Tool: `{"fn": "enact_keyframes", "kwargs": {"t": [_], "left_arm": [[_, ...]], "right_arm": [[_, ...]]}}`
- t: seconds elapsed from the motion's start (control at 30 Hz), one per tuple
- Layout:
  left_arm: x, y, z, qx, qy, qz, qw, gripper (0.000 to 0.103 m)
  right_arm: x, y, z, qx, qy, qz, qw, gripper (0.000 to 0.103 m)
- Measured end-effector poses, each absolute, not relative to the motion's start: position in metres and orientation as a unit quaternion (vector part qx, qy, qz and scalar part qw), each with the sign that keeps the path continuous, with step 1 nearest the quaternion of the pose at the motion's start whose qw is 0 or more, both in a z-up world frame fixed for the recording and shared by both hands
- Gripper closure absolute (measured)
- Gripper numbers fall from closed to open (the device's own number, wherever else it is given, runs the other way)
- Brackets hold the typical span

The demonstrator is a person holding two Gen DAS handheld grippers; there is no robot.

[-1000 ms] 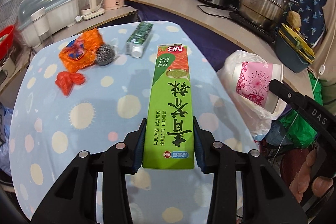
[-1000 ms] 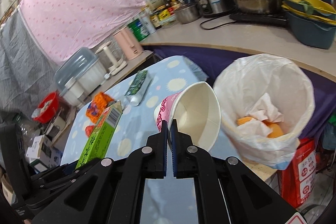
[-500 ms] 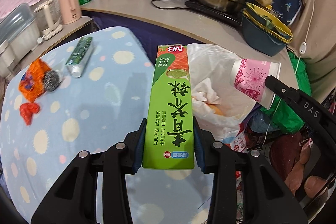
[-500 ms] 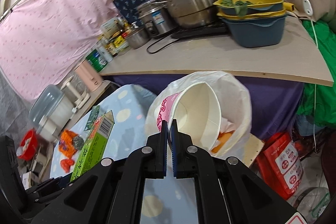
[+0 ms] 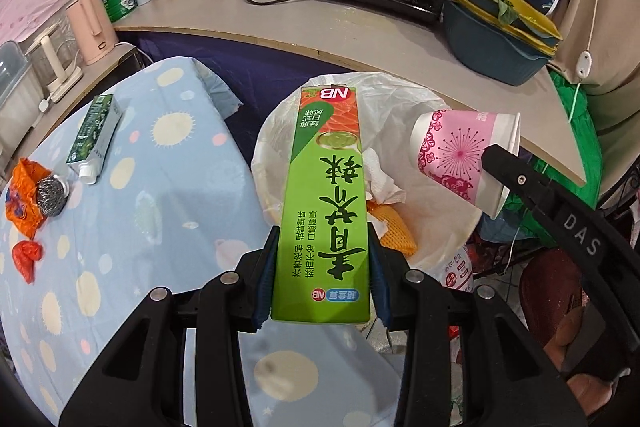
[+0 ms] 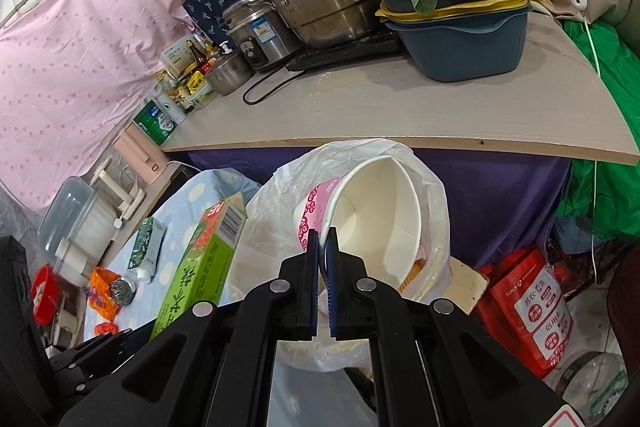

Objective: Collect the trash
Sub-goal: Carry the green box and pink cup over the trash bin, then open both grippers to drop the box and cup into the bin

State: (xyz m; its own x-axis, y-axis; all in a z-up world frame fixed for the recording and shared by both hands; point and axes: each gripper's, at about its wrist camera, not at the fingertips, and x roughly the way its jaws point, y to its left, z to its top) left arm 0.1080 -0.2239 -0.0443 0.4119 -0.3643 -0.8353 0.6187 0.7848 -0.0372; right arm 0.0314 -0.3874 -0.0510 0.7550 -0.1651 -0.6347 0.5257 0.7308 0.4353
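Observation:
My left gripper is shut on a long green box and holds it out over the white-bagged trash bin. The box also shows in the right wrist view. My right gripper is shut on the rim of a pink-and-white paper cup, tilted over the same bin. The cup shows in the left wrist view, right of the box. Tissue and an orange thing lie in the bin.
On the blue dotted tablecloth lie a green tube, a steel scourer, an orange wrapper and a red scrap. A counter with pots and basins runs behind the bin. A red bag stands on the floor.
Both grippers have swung right, from over the table to over the bin, carrying the box and the cup. Both grips are unchanged.

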Motion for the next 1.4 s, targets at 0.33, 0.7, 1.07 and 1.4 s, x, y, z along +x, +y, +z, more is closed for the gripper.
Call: {"fn": "enact_keyframes", "kwargs": {"t": [0.33,0.7,1.07,1.4], "left_arm": [[0.125,-0.248,-0.058,0.152,0.462,-0.287,0.825,0.065],[0.126,-0.248,-0.056,0.148,0.454,-0.28,0.833,0.042],[0.129,-0.234,-0.046,0.133,0.451,-0.27,0.84,0.041],[0.131,-0.215,-0.035,0.116,0.443,-0.261,0.85,0.034]], "right_arm": [[0.051,-0.4,-0.062,0.316,0.3,-0.201,0.878,0.094],[0.049,-0.402,-0.058,0.323,0.29,-0.205,0.877,0.089],[0.047,-0.39,-0.044,0.312,0.279,-0.202,0.886,0.075],[0.048,-0.374,-0.033,0.303,0.275,-0.193,0.892,0.072]]}}
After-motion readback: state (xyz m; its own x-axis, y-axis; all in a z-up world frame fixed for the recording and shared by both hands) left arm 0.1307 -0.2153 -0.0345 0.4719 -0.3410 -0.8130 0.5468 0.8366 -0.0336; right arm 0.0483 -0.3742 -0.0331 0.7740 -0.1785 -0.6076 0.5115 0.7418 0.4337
